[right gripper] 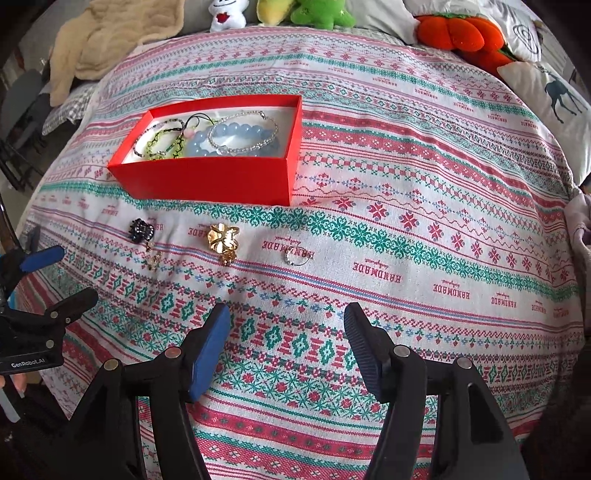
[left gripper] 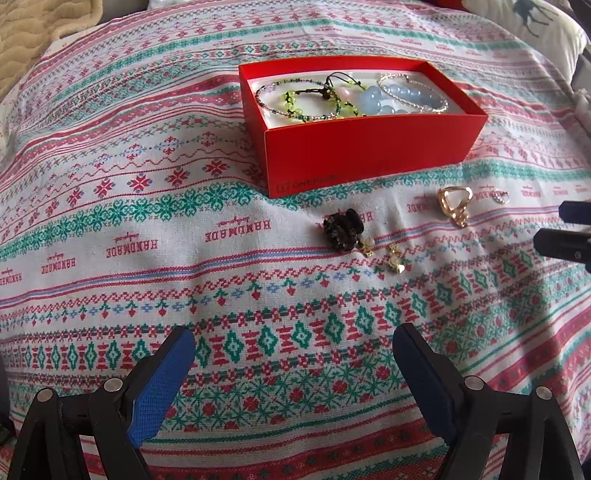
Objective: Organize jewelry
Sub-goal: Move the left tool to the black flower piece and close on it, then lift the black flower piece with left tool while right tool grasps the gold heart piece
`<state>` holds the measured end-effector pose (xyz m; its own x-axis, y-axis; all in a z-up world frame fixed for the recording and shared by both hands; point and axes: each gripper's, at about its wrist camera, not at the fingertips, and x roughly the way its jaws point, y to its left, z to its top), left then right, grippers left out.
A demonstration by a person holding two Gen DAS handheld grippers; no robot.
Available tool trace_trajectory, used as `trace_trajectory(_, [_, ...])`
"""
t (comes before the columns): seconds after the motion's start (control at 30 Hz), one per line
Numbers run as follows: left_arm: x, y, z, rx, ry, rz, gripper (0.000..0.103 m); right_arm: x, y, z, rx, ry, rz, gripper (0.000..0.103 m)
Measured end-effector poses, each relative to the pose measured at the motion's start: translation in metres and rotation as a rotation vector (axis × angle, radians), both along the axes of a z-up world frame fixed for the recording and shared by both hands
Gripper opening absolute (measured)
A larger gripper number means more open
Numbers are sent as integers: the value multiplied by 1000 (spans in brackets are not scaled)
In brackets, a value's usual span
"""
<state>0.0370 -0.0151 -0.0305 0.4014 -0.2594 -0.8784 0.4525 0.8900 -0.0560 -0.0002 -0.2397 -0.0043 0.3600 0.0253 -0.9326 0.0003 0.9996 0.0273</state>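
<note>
A red box [left gripper: 369,151] [right gripper: 207,181] on the patterned cloth holds several bracelets, among them blue beads [left gripper: 380,99] [right gripper: 221,142] and green ones [left gripper: 295,101]. In front of it lie a dark beaded piece [left gripper: 341,227] [right gripper: 141,229], small gold earrings [left gripper: 391,258] [right gripper: 153,260], a gold flower piece [left gripper: 456,203] [right gripper: 221,238] and a thin ring [left gripper: 501,196] [right gripper: 297,256]. My left gripper [left gripper: 293,347] is open and empty, short of the dark piece. My right gripper [right gripper: 286,325] is open and empty, short of the ring.
The patterned cloth [right gripper: 406,258] covers a bed. Plush toys [right gripper: 317,13], an orange pumpkin cushion [right gripper: 458,31] and a deer pillow [right gripper: 554,96] line the far edge. A beige blanket [right gripper: 110,40] lies far left. The left gripper shows at the right wrist view's left edge [right gripper: 40,284].
</note>
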Motion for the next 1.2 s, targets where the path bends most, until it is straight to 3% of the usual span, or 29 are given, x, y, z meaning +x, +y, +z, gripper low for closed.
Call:
trace_trajectory(0.13, [6, -7, 1, -107, 4, -29, 76, 2, 3, -2, -4, 3, 6, 67])
trace_trajectory(0.33, [23, -17, -9, -172, 19, -20, 53, 5, 4, -4, -7, 9, 13, 67])
trace_trajectory(0.63, [45, -28, -17, -280, 99, 59, 44, 12, 5, -8, -15, 20, 22, 67])
trace_trajectory(0.7, [47, -29, -19, -278, 105, 82, 38, 14, 5, -9, -15, 22, 23, 67])
trace_trajectory(0.77, [50, -31, -21, -272, 110, 107, 21, 15, 6, -9, -15, 24, 24, 67])
trace_trajectory(1.2, [49, -14, -6, -280, 91, 162, 20, 21, 7, -5, 23, 7, 21, 67])
